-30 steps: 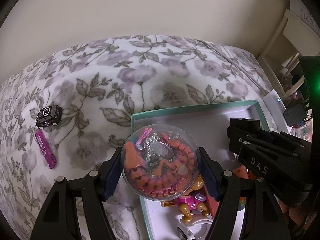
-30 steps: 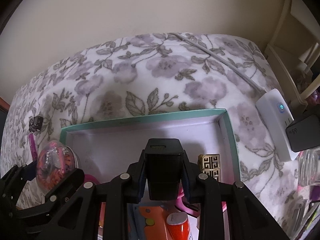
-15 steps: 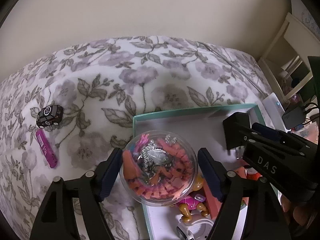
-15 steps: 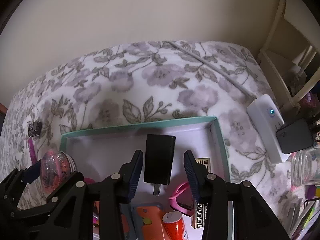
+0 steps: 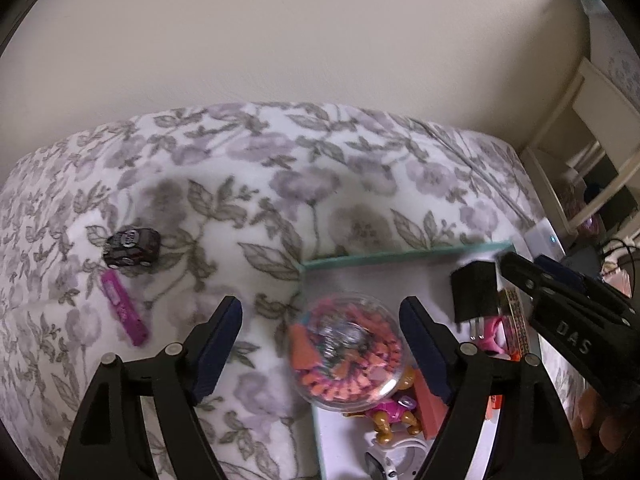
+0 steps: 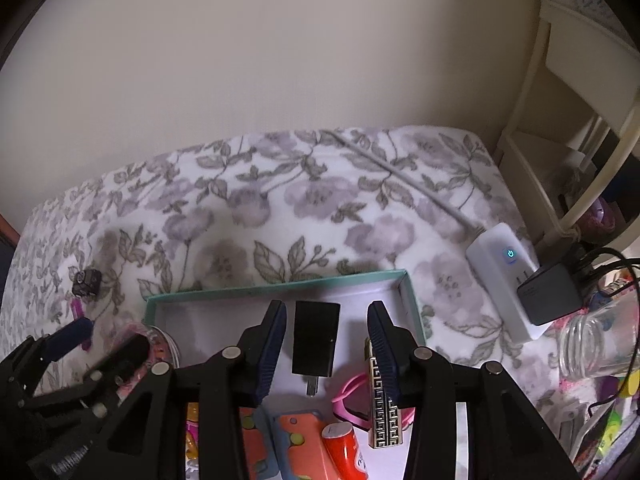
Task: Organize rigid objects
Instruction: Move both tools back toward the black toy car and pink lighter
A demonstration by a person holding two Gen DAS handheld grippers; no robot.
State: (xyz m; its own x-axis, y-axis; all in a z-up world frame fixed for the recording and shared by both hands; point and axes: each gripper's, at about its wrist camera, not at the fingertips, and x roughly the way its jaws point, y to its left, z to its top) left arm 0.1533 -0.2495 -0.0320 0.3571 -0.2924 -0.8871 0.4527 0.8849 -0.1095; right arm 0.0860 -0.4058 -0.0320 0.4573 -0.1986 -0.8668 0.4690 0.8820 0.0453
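Note:
A teal-rimmed white box [image 6: 276,287] lies on the floral blanket. My left gripper [image 5: 320,340] is open; the clear ball of orange pieces [image 5: 347,354] rests at the box's left edge [image 5: 310,360], near the right finger. My right gripper [image 6: 327,344] is open over the box; the black plug adapter [image 6: 315,338] lies between its fingers on the box floor and also shows in the left wrist view [image 5: 474,292]. A black toy car [image 5: 132,246] and a pink stick [image 5: 123,308] lie on the blanket left of the box.
The box holds a gold patterned bar [image 6: 382,408], a pink loop [image 6: 352,396], a red cylinder [image 6: 344,448], an orange card [image 6: 300,440] and a toy dog [image 5: 394,416]. A white power strip [image 6: 504,276] with a black charger [image 6: 550,292], a glass jar [image 6: 596,340] and a shelf [image 6: 568,120] stand right.
Both grippers have opened and drawn back. The left let the ball go at the box's left edge; the right released the black adapter onto the box floor.

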